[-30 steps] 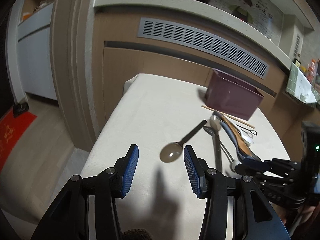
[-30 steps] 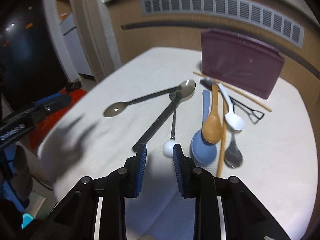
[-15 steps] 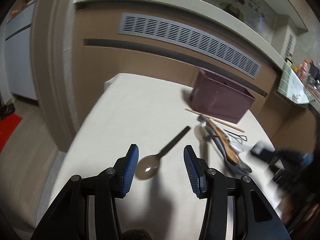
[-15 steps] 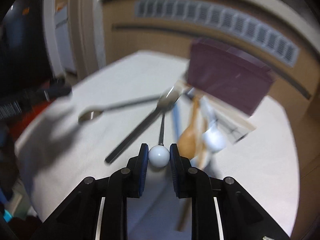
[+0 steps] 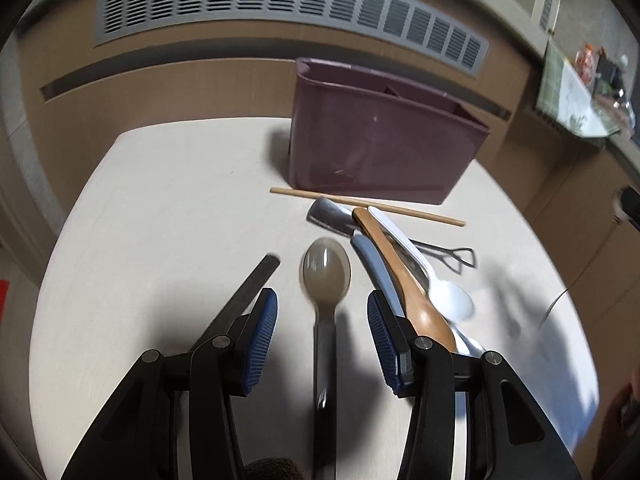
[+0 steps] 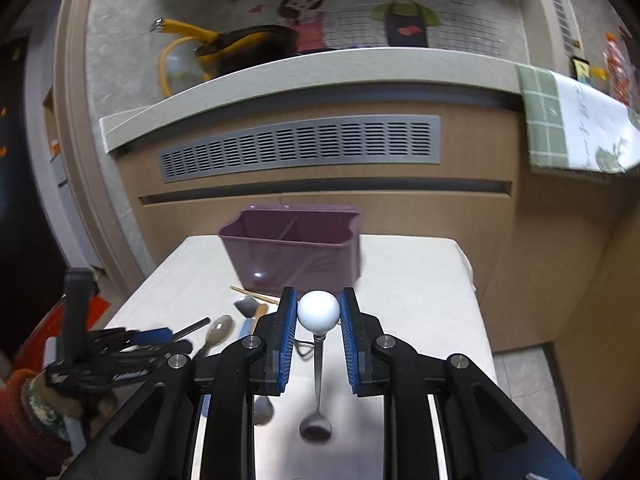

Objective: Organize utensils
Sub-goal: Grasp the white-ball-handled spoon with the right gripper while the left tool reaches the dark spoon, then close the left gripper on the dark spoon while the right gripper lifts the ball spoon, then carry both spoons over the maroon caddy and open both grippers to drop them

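The right gripper [image 6: 319, 316] was clamped on the white ball end [image 6: 319, 312] of a spoon, above the table [image 6: 420, 300]. The left gripper [image 5: 322, 316] stood apart over a metal spoon [image 5: 326, 276].

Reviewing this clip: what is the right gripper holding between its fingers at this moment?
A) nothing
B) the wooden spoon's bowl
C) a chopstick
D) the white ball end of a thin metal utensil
D: in the right wrist view the right gripper clamps the white ball end from both sides, with the thin metal utensil hanging below it above the table.
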Demonstrator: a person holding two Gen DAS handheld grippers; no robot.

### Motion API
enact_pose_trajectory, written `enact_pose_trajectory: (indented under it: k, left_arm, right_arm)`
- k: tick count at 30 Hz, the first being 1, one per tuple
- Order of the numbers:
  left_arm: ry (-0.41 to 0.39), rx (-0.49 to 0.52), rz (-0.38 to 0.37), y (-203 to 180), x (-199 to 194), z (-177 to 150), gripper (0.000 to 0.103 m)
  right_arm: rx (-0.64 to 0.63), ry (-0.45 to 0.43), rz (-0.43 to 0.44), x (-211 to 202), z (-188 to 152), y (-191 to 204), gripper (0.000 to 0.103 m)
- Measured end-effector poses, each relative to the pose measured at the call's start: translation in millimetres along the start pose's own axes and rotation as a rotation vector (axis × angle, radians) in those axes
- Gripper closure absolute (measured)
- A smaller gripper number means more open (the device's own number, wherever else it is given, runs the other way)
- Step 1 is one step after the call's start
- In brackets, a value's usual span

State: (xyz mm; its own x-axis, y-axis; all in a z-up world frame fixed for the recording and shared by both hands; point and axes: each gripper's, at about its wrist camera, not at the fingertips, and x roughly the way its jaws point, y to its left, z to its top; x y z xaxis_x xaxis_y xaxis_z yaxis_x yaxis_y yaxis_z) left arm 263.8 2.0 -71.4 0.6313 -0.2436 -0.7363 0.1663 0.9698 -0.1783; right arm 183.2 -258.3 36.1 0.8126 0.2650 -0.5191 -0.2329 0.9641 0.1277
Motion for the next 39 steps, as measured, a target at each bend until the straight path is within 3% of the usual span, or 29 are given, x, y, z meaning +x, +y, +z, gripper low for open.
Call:
enact_pose_trajectory:
  k: [8, 16, 23, 27, 28, 30, 33, 36, 39]
  left_arm:
    - [0.077, 0.044, 0.070, -15, 40, 12, 0.055]
    - [0.082, 0.068, 0.103, -20, 46, 14, 0.055]
    - [0.076, 0.026, 0.082, -17, 45, 14, 0.055]
    - [0.084, 0.051, 0.079, -15, 44, 14, 0.055]
    - [0.085, 0.054, 0.079, -15, 44, 14, 0.057]
    - [0.084, 0.042, 0.083, -12, 41, 15, 0.071]
    - [0.030, 0.029, 0.051, -10, 27, 17, 0.070]
    - [-0.071, 0.046, 0.057, -14, -1, 22, 0.070]
    - [-0.209, 0.047, -0.014, -24, -51, 42, 0.070]
  right_arm:
    - [0.042, 0.038, 0.031, 15, -12, -8, 0.084]
    - [0.039, 0.026, 0.027, 14, -15, -9, 0.084]
    - [0.047, 0.033, 0.031, 14, -17, -9, 0.084]
    - [0.043, 0.029, 0.025, 13, -17, -9, 0.084]
    - [0.043, 0.027, 0.025, 13, -17, -9, 0.084]
    - [0.039, 0.025, 0.019, 12, -15, -8, 0.084]
    - [0.018, 0.017, 0.008, 11, -12, -5, 0.084]
    - [-0.002, 0.019, -0.003, 14, -9, -3, 0.084]
    - [-0.011, 0.008, 0.013, 15, 3, -2, 0.084]
